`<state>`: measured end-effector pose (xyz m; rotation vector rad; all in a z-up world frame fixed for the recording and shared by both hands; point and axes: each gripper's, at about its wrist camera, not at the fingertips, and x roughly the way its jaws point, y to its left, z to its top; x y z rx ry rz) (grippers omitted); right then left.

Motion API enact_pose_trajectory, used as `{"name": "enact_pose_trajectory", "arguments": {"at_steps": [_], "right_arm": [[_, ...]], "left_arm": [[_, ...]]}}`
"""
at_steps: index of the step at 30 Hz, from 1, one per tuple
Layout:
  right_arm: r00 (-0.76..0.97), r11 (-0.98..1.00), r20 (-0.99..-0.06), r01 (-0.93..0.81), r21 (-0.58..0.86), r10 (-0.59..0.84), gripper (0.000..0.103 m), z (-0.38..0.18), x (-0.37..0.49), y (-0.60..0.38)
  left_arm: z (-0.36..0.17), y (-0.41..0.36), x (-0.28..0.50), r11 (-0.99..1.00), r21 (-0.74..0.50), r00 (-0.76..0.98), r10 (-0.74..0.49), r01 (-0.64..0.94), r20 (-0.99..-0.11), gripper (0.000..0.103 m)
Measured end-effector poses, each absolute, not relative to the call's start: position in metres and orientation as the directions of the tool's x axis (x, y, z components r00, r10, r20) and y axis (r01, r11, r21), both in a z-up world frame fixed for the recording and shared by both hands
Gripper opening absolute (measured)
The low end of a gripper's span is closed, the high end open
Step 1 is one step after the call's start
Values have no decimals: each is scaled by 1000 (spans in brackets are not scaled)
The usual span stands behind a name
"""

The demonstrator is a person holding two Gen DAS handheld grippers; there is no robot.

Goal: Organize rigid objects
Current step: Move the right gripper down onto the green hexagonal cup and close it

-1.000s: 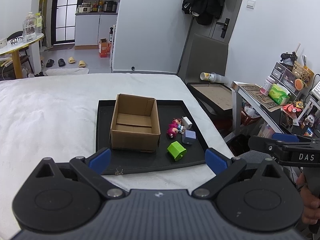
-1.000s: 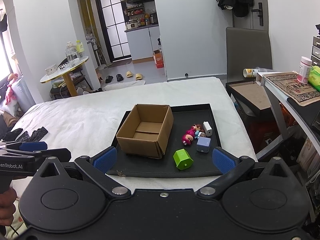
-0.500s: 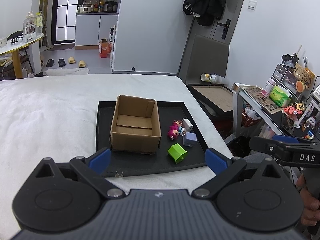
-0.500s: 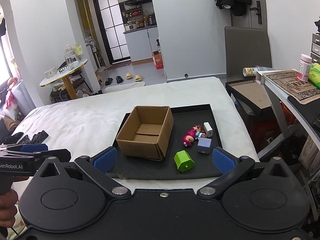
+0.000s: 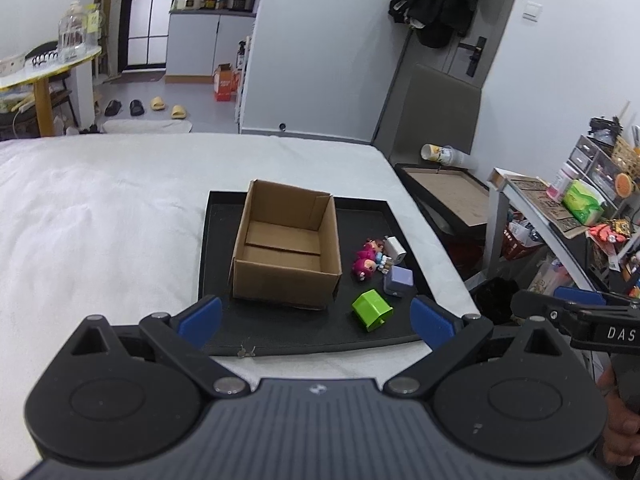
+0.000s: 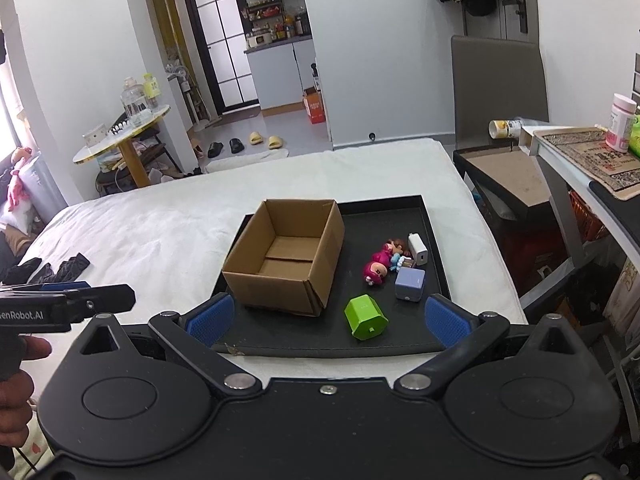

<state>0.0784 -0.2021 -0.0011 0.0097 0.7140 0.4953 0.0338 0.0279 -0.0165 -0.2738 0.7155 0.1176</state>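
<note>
An empty cardboard box (image 5: 286,244) (image 6: 286,256) stands on the left half of a black tray (image 5: 280,332) (image 6: 430,216) laid on a white bed. To the box's right lie a green block (image 5: 371,311) (image 6: 365,317), a lilac cube (image 5: 398,281) (image 6: 409,284), small pink-haired dolls (image 5: 366,260) (image 6: 380,262) and a white charger (image 5: 394,249) (image 6: 417,249). My left gripper (image 5: 316,316) is open, held short of the tray's near edge. Likewise open with nothing between its fingers is my right gripper (image 6: 326,318).
The white bed (image 5: 100,208) spreads left of the tray. A dark side table (image 5: 448,196), a cluttered shelf (image 5: 560,208) and a drop to the floor lie right. Dark gloves (image 6: 48,270) rest on the bed's left. A hand (image 6: 16,392) holds the other gripper.
Both grippers have edged slightly nearer the tray, so box and toys look a little larger. Nothing on the tray has moved and both stay open.
</note>
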Motion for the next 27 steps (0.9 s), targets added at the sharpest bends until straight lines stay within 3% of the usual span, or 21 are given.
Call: {"name": "enact_pose_trajectory", "arguments": {"at_steps": [27], "right_arm": [[491, 887, -755, -376, 266, 435, 101, -61, 166, -191]], "left_arm": [[-67, 74, 105, 914, -225, 647, 52, -338, -760, 95]]}}
